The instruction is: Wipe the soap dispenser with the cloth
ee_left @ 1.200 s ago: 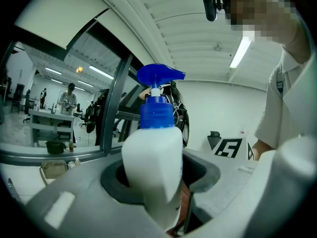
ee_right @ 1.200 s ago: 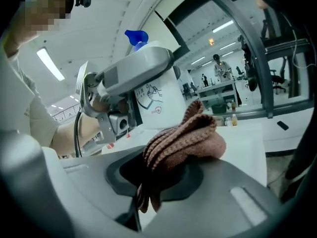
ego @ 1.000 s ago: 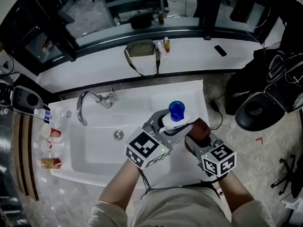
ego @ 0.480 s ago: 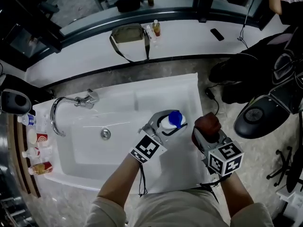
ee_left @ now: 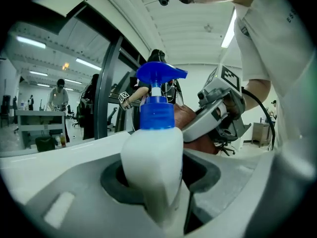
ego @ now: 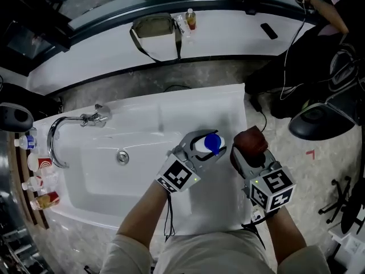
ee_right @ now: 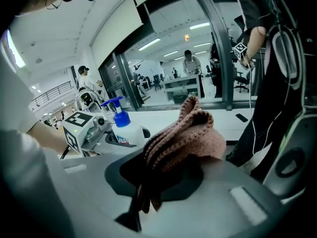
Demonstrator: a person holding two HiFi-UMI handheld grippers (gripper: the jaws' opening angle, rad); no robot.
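Note:
A white soap dispenser with a blue pump top is held over the right part of the white sink. My left gripper is shut on its body; in the left gripper view the dispenser stands upright between the jaws. Just to its right my right gripper is shut on a bunched reddish-brown cloth. In the right gripper view the cloth fills the jaws, and the dispenser shows to the left, a short gap away.
A chrome tap stands at the sink's left end. Small bottles and a red-and-white cup sit on the left ledge. A bag and bottles lie on the far counter. A black chair is at the right.
The dispenser and both grippers have shifted slightly; the cloth now sits close beside the dispenser's right side. The head view has tilted, so the tap appears further left.

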